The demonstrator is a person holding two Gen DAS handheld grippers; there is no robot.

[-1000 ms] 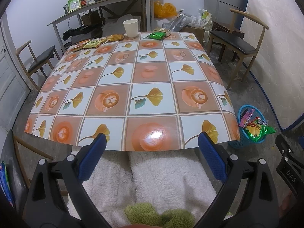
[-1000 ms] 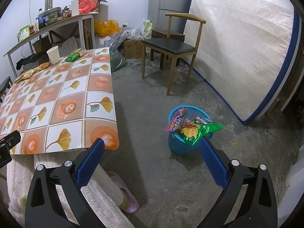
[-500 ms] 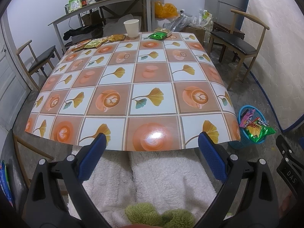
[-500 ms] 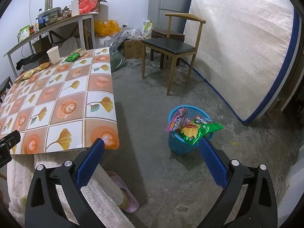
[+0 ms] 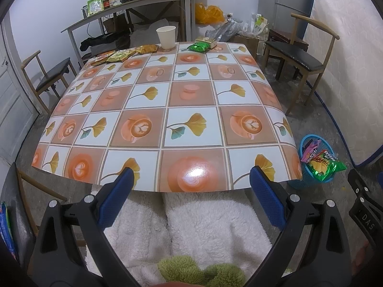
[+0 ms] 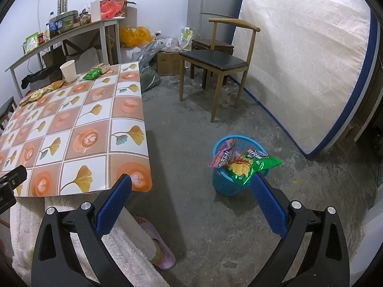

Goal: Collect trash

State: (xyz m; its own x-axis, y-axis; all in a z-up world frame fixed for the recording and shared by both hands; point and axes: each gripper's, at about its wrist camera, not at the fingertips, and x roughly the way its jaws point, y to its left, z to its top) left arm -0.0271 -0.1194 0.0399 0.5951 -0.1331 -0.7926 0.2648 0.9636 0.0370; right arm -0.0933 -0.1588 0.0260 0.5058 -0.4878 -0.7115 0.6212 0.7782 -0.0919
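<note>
I hold both grippers, left (image 5: 189, 183) and right (image 6: 190, 187), with jaws spread and empty. Snack wrappers (image 5: 124, 53) lie at twelve o'clock on the tiled-pattern tabletop (image 5: 167, 100); the blue mesh bin (image 6: 226, 184) holds bags. Next I would reach far across for a wrapper.

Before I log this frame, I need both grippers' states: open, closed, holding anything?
Left gripper: open, holding nothing, above the near table edge.
Right gripper: open, holding nothing, aimed at the floor beside the blue basket.
</note>
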